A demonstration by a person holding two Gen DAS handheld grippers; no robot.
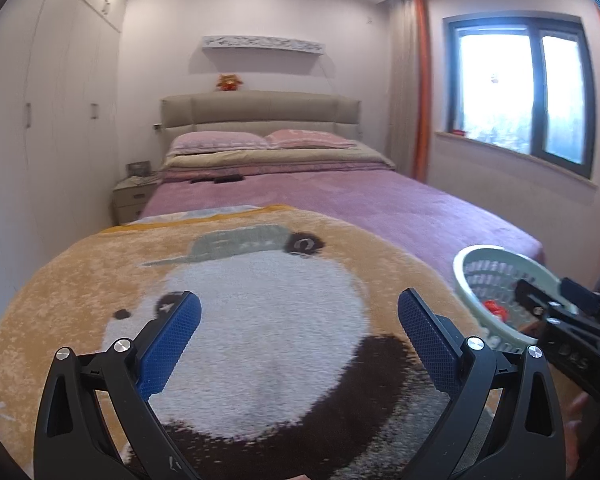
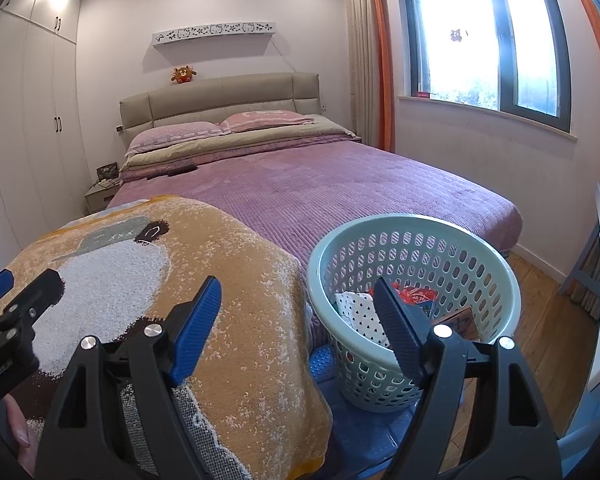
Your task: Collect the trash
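Wardrobe (image 2: 16,128) along the left wall, white doors, dark handles. Nightstand (image 2: 100,196) beside the bed head, small dark item on top, unreadable.

Left gripper (image 1: 299,312): jaws spread wide, nothing between the blue pads, hovering over the orange blanket (image 1: 100,280) with the cartoon face print. The blanket covers the near left corner of the bed (image 2: 340,184), which has a purple quilted cover. The grey cap in the print shows "xxx"-like marks in the right wrist view; no other readable text on it.

Headboard (image 2: 220,96) is beige, with a plush toy (image 2: 183,75) sitting on top. The wall shelf (image 2: 214,32) above has a Hello Kitty cutout pattern.

Right gripper (image 2: 298,290): jaws wide open, holding nothing, poised over the blanket edge and the basket rim.

Basket (image 2: 492,256) is pale green, perforated, and stands on the floor at the bed's foot, just right of the blanket. The trash is inside it: white dotted wrapper (image 2: 354,308), red packet (image 2: 418,296), brown card piece (image 2: 462,322). Print on these is too small to read.

Window (image 2: 488,40) at right, orange curtains, small sticker on the glass, illegible.
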